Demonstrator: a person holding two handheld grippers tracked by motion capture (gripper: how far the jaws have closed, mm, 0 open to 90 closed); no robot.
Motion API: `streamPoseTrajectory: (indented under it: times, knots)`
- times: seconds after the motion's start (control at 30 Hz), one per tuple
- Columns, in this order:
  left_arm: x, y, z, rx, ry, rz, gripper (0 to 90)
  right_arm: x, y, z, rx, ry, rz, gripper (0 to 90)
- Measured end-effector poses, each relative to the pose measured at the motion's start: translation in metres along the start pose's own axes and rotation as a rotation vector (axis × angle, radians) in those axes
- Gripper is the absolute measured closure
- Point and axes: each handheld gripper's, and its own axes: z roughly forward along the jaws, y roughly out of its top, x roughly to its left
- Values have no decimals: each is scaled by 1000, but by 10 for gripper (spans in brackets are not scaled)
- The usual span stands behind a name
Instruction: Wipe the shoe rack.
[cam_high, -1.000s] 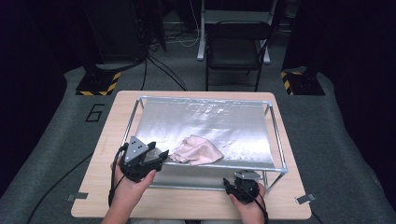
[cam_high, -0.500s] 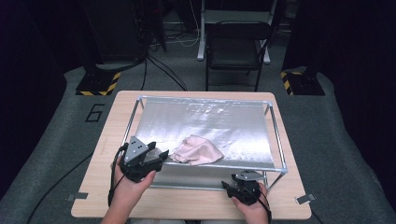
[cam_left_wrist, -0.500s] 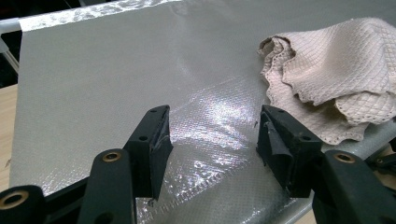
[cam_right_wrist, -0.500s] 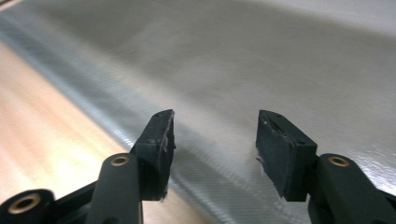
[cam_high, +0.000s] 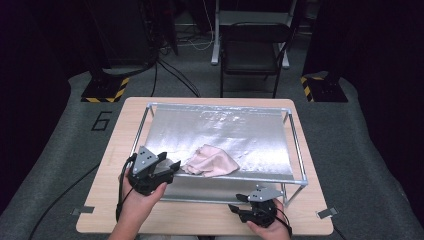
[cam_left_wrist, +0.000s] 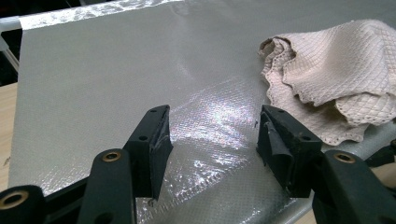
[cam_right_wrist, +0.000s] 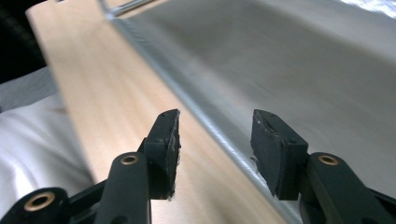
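Up close, the left gripper (cam_left_wrist: 212, 140) gapes beside the pink cloth (cam_left_wrist: 336, 74); the right gripper (cam_right_wrist: 215, 149), lately narrowing, stands apart, empty.

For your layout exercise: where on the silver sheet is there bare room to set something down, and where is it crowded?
Free: the silver sheet from its far rail forward, and its right part along the right rail. Crowded: the near-left part, where the pink cloth lies crumpled with the open left gripper beside it.
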Motion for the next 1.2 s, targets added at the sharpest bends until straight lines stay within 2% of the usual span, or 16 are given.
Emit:
streamPoseTrajectory:
  times: [0.03,0.07,0.1,0.13,0.17,0.23,0.43,0.6,0.8,1.2]
  knots:
    - [0,0,0,3,-1,5,437,5,3,-4,20,10,-28,520]
    - [0,0,0,4,-1,5,437,5,3,-4,20,10,-28,520]
    - [0,0,0,2,0,6,437,9,7,-7,14,36,-43,523]
    - [0,0,0,2,0,6,437,9,7,-7,14,36,-43,523]
    - [0,0,0,-7,3,-3,437,12,10,-10,11,64,-67,526]
    - [0,0,0,-7,3,-4,438,15,13,-13,-2,80,-86,526]
    - [0,0,0,-8,3,-4,437,21,24,-21,7,116,-112,526]
    - [0,-1,0,-9,3,-6,437,23,33,-28,3,139,-108,526]
    - [-1,-1,1,-11,4,-6,437,22,47,-37,23,161,-117,535]
    - [-1,-1,0,-10,4,-6,437,27,81,-59,2,186,-137,543]
